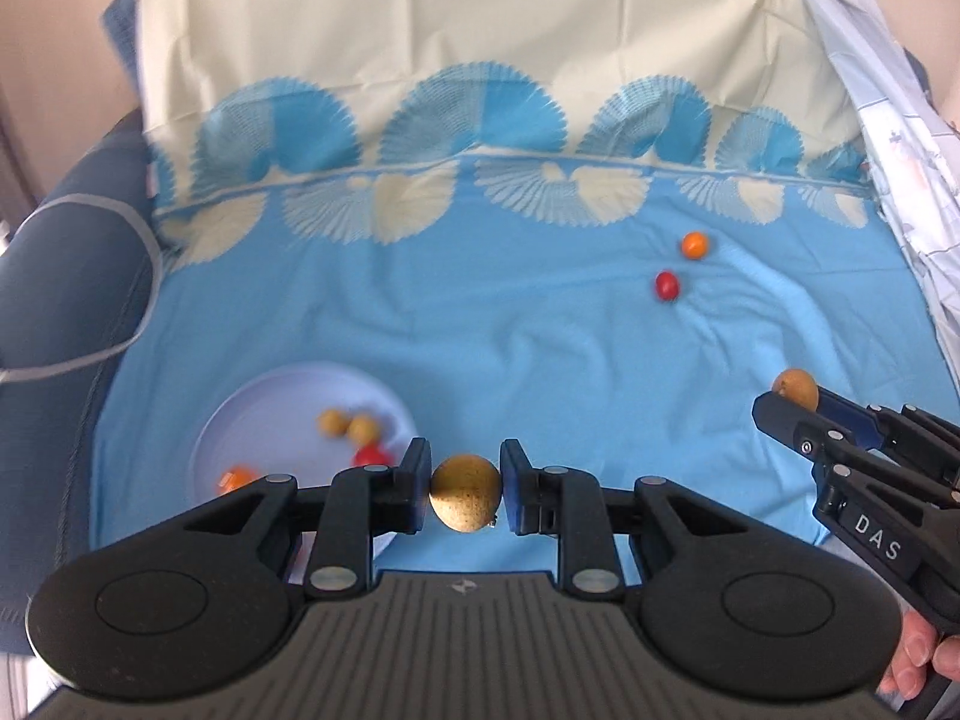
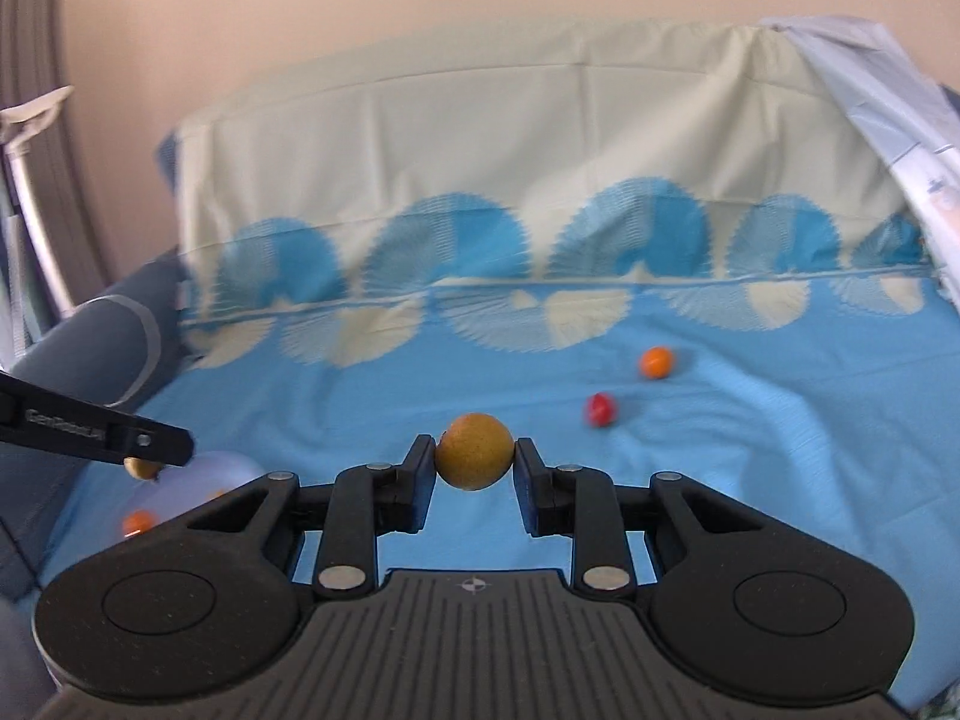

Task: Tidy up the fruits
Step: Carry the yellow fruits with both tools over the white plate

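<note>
My left gripper (image 1: 465, 495) is shut on a tan round fruit (image 1: 465, 493), held just right of a pale plate (image 1: 270, 402) that holds two tan fruits (image 1: 347, 425), a red one (image 1: 371, 455) and an orange one (image 1: 235, 478). My right gripper (image 2: 474, 459) is shut on another tan round fruit (image 2: 474, 450); it also shows in the left wrist view (image 1: 795, 389) at the right. An orange fruit (image 1: 695, 245) (image 2: 655, 362) and a red fruit (image 1: 666, 286) (image 2: 600, 409) lie loose on the blue cloth farther back.
The blue patterned cloth (image 1: 480, 324) covers a sofa seat and rises up the backrest (image 1: 450, 30). A dark blue armrest (image 1: 66, 252) stands at the left. A light sheet (image 1: 888, 138) hangs at the right. The left gripper and plate show at the left of the right wrist view (image 2: 108, 429).
</note>
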The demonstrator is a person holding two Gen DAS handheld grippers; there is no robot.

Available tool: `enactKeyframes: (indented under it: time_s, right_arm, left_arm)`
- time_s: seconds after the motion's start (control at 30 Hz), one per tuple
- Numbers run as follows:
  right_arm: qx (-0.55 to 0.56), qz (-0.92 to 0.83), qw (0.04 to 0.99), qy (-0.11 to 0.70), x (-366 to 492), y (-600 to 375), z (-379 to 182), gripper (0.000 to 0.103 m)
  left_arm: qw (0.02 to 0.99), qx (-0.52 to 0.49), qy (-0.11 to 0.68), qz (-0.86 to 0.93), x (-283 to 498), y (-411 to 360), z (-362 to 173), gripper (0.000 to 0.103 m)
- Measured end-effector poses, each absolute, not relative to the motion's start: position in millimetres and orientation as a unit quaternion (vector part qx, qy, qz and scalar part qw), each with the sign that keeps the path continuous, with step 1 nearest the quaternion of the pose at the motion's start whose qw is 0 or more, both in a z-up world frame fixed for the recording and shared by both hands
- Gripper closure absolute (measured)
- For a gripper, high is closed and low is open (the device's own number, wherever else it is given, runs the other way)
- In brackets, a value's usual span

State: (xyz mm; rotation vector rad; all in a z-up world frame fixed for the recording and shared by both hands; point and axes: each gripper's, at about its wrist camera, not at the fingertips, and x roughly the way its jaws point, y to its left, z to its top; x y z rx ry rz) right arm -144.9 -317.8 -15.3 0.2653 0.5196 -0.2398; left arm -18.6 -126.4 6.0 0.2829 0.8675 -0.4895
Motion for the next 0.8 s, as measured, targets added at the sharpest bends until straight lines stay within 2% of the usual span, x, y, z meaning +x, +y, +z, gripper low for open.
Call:
enactKeyframes:
  time_s: [0.4,0.8]
  right_arm:
    - [0.107,-0.014,0.956,0.271,-185,-195,23,0.074]
    - [0.045,0.020,0.960,0.277,-198,-135,42,0.074]
  left_arm:
    - [0.883,0.092,0.433,-0.155,-72,-4,22,0.076]
    - [0.900,0.043,0.404,-0.155,-91,39,39,0.076]
